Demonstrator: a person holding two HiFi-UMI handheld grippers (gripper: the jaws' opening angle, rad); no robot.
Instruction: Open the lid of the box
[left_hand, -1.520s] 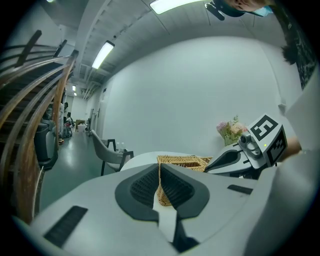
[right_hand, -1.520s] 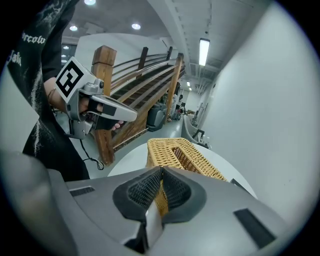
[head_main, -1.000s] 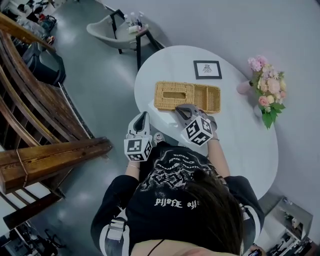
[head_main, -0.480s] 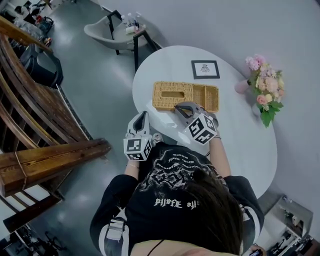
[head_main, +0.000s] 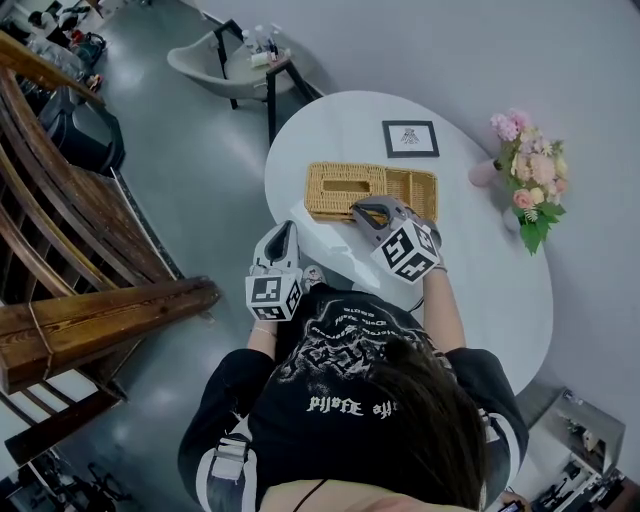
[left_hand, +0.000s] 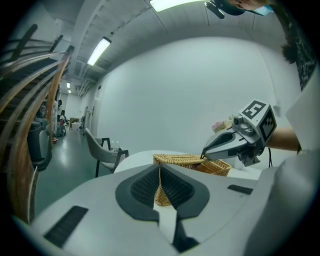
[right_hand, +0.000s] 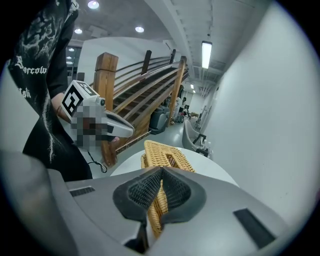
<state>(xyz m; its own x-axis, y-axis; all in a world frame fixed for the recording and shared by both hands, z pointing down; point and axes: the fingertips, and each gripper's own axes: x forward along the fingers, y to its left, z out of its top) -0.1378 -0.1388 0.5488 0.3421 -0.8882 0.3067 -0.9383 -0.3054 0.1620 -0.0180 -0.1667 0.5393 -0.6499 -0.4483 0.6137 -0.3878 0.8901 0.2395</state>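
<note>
On the white oval table (head_main: 500, 290), the wicker box (head_main: 418, 176) lay lengthwise across the person's reach, its slotted lid (head_main: 345, 185) covering the left part while the right part stood open. The right gripper (head_main: 357, 210) had reached over the near long side, and its jaws were almost fully together, pinching the thin woven rim of the lid between the pads. That was a sensible hold, since the flat panel offers little else to grasp. From the left gripper's view the lid looked tipped up slightly on that near side, so the lift seemed under way but far from finished. The left gripper (head_main: 285, 232) hung off the table's edge, well apart from the box, jaws together and empty, pointing at the box's end. It was probably kept back to leave the lid room to swing, though the light box was left unbraced and could shift. A framed picture (head_main: 410, 138) and flowers (head_main: 535, 190) stood beyond, clear of the work.
</note>
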